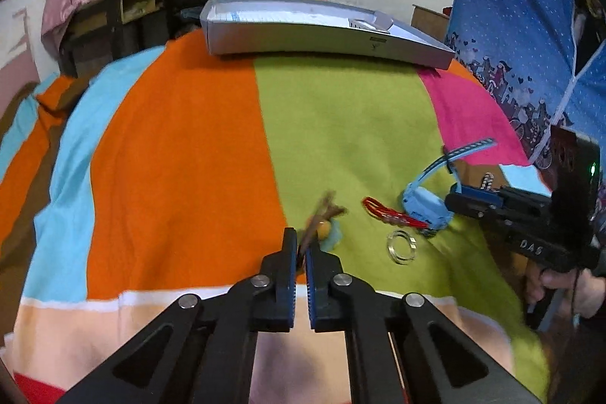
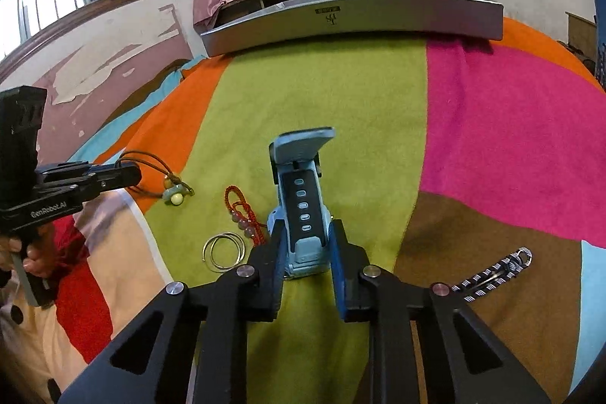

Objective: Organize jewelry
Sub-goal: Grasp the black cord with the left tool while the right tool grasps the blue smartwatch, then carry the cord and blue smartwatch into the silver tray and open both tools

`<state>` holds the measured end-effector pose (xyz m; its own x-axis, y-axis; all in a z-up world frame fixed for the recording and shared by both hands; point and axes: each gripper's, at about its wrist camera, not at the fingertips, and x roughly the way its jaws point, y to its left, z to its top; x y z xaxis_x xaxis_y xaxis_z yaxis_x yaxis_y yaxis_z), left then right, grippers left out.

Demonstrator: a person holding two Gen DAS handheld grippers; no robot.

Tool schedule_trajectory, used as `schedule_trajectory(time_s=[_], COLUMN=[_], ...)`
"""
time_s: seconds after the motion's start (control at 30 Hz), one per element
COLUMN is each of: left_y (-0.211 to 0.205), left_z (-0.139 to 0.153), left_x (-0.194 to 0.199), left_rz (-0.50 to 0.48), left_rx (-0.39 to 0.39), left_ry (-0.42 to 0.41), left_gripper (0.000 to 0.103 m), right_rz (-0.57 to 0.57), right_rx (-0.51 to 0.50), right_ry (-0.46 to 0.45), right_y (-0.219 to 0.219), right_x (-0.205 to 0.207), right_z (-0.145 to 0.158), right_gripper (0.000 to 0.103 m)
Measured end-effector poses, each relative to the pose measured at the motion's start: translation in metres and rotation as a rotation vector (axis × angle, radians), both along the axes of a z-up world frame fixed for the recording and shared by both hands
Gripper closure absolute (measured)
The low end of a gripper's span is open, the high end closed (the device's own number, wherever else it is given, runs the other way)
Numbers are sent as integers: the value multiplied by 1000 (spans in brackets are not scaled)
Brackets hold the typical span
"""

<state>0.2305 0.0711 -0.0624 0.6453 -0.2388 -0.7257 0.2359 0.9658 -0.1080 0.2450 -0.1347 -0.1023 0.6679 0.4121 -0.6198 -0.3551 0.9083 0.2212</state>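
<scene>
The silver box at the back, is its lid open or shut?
Open: the silver box has no lid on, and its pale lining shows from above in the left wrist view.

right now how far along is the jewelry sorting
Nothing seems stowed yet in the grey box, though little of its inside shows. In hand: the left claw pinches the brown cord pendant, the right claw grips the blue watch. Left on the blanket: red bracelet, silver rings, striped band.

The left gripper [image 1: 301, 245] points down toward 12 o'clock, fingers [image 1: 289, 252] pinched on a brown cord [image 1: 322, 212]; the right gripper [image 2: 305, 237], at its 3 o'clock, has its fingers clamped on a blue watch [image 2: 299, 207]
</scene>
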Motion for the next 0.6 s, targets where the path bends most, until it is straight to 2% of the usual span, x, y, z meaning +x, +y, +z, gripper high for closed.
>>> schedule_trajectory(time_s=[0.2, 0.43, 0.6], left_y=[-15, -42, -63], left_z=[15, 48, 75], left_x=[-4, -6, -1], left_rz=[33, 54, 53], left_rx=[-30, -4, -13], left_ry=[99, 108, 91], left_gripper=[100, 100, 100], right_rz=[5, -13, -39], right_rx=[30, 66, 131], right_ry=[-11, -28, -45], right_y=[-18, -38, -62], right_x=[-15, -24, -23], right_z=[9, 23, 37], right_gripper=[84, 84, 84])
